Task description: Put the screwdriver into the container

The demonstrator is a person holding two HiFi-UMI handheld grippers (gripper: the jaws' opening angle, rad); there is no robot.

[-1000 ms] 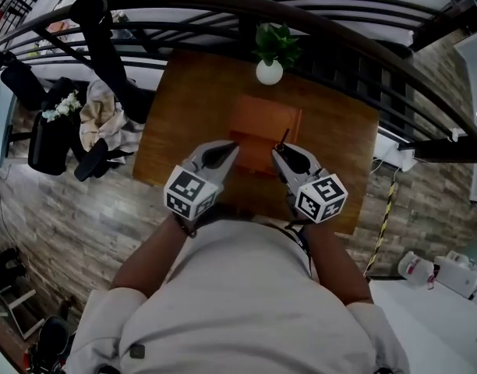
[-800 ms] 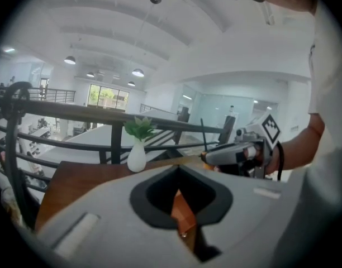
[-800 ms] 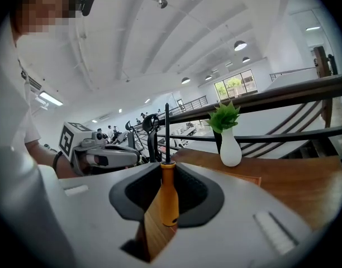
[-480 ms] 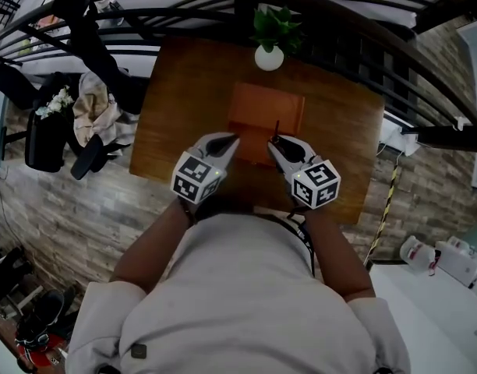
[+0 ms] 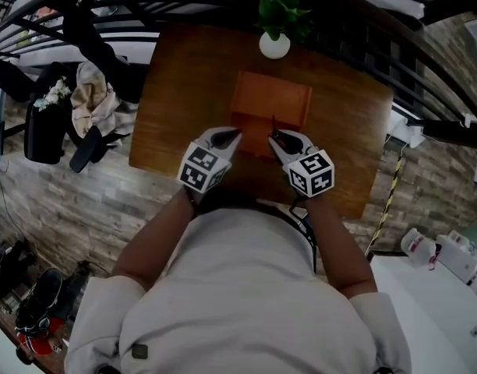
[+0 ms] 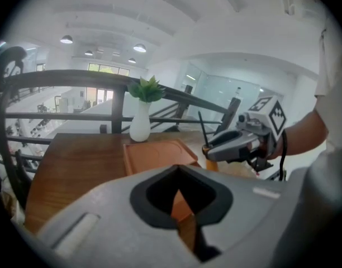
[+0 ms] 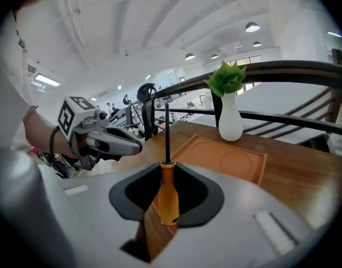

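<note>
1. The container lies on the desk, about midway between its left and right edges.
2. The vase stands behind the container, at the desk's far edge.
3. The railing runs behind that far edge.
4. The left gripper is over the container's near left corner, with the right gripper beside it to the right.
5. The screwdriver stands upright between the right gripper's jaws.

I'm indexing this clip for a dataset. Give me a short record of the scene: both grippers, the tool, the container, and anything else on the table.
right gripper: shut on the screwdriver, orange handle, shaft pointing up
left gripper: jaws together, nothing between them
tray: orange, empty, on the wooden table
vase: white, with green plant, beyond the tray
task state: screwdriver not yet in tray
</note>
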